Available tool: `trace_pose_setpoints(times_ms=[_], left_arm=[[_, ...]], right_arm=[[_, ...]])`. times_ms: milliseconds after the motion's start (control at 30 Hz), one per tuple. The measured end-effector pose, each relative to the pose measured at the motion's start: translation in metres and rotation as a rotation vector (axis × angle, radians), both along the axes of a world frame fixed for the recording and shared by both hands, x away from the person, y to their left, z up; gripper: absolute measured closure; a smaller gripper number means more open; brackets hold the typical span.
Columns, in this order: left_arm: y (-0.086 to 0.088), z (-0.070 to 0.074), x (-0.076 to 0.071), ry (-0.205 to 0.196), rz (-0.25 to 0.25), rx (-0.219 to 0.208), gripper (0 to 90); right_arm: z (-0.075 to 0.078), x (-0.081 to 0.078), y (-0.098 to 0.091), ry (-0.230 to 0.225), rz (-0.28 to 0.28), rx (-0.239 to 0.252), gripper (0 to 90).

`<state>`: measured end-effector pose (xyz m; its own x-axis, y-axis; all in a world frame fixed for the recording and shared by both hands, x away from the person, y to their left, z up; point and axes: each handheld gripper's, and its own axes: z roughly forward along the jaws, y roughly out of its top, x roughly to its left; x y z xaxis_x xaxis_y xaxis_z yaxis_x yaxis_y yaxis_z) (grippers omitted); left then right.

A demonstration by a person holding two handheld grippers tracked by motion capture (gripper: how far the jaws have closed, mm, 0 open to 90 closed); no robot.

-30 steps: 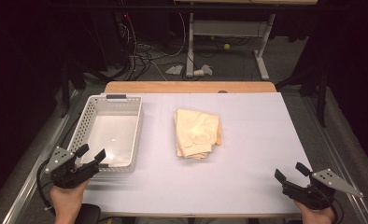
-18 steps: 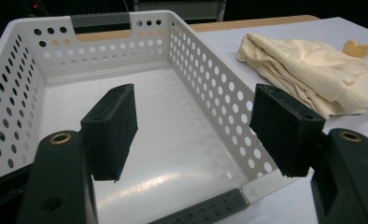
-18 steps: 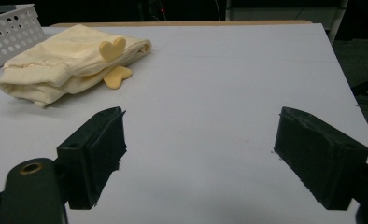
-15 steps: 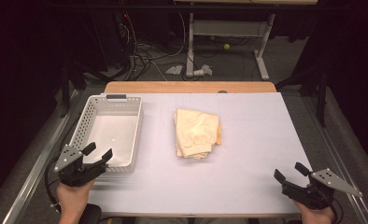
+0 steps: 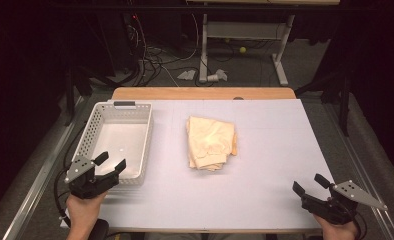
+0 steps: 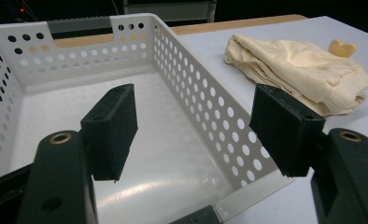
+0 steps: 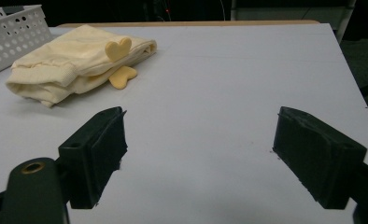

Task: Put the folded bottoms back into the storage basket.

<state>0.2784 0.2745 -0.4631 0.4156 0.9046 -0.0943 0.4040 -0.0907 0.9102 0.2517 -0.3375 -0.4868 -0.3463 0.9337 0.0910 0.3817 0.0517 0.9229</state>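
A folded cream garment (image 5: 211, 142) lies mid-table, also seen as the cream garment (image 6: 301, 70) and the cream garment (image 7: 74, 63), with yellow heart-shaped tabs on one side. An empty white perforated basket (image 5: 96, 131) stands at the left; its wall (image 6: 205, 102) runs between the left jaws' line of sight. My left gripper (image 5: 110, 164) hovers open over the basket's near right corner, nothing between its pads. My right gripper (image 5: 310, 184) rests open near the table's front right corner, holding nothing.
The white table top (image 5: 270, 150) has a wooden strip (image 5: 200, 93) along its far edge. Beyond it the floor holds cables and a desk frame (image 5: 245, 35). A metal rail (image 5: 40, 185) runs along the table's left side.
My left gripper has shifted a little to the right, over the basket's near right corner. The right gripper, garment and basket have kept still.
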Motion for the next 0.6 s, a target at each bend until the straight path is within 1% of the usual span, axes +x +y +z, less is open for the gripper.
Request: trace_pose_setpoints(times_ms=[200, 267, 333, 600], left_arm=[[-0.0021, 0.0004, 0.0006, 0.002, -0.009, -0.01, 30.8], [-0.0034, 0.0007, 0.001, 0.009, -0.013, -0.004, 28.7], [-0.0045, 0.0007, 0.0015, 0.012, -0.019, -0.001, 28.7], [-0.0069, 0.001, 0.0031, 0.012, -0.028, -0.01, 28.7]], right_arm=[[0.0001, 0.0, 0.0008, 0.0, 0.003, -0.006, 18.3], [0.0001, 0.0, 0.0009, 0.001, 0.004, -0.007, 18.3], [0.0001, 0.0002, 0.0011, 0.003, 0.005, -0.008, 18.3], [0.0, 0.0005, 0.0013, 0.005, 0.01, -0.013, 18.6]])
